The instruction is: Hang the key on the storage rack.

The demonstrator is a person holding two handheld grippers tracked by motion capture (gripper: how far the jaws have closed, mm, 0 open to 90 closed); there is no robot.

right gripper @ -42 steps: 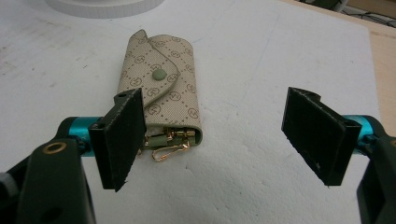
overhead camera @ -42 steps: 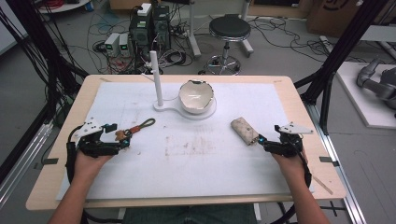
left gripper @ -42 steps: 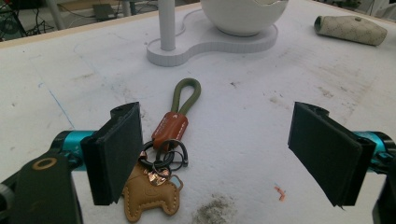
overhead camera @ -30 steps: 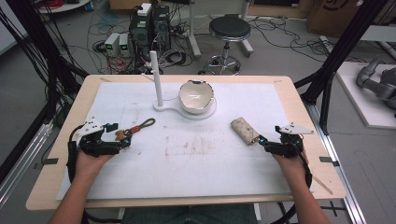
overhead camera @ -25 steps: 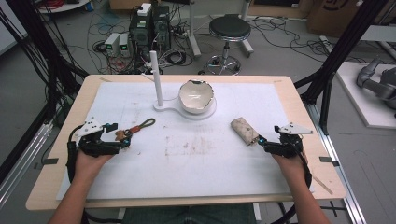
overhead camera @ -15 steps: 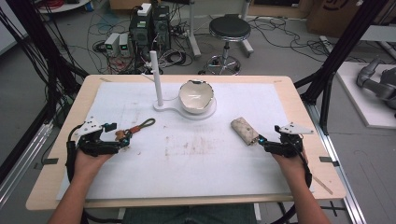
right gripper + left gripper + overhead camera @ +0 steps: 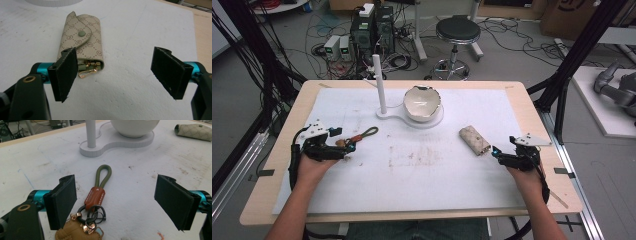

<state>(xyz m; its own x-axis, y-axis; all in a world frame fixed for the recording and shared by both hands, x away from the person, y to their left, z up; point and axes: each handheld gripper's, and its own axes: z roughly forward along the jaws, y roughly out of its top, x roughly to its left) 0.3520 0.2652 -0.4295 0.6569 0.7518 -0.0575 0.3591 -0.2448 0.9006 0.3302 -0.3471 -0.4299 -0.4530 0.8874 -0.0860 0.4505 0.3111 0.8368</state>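
Left gripper [image 7: 115, 202] rests low on the white mat [image 7: 412, 190] at the table's left side, jaws spread wide, nothing pressed between the flat black pads [image 7: 62, 200]. Between them lies a keychain [image 7: 93, 205]: an olive cord loop, round in section, running into a smooth tan leather sleeve, then dark metal split rings tangled with small copper-coloured beads and a soft tan leather charm at the near end. The rings and charm sit just beside the left-hand pad in the left gripper view; whether they touch it cannot be told. The cord loop points away toward the stand.

Right gripper [image 7: 115, 75] lies at the mat's right side, jaws also wide apart and empty. Just ahead of its left-hand pad sits a key pouch [image 7: 82, 42] — beige canvas with a printed dotted lattice, flat and oblong, rounded flap shut by a dull green snap. At its open near end, gold hooks poke out; one hangs onto the mat. The pad partly covers that corner.

Mat is matt white, scuffed and stained brownish near the middle. At the far side stands a white stand [image 7: 384, 112] — smooth base, upright round post — carrying a glossy cream bowl [image 7: 422, 102] with an uneven rim.
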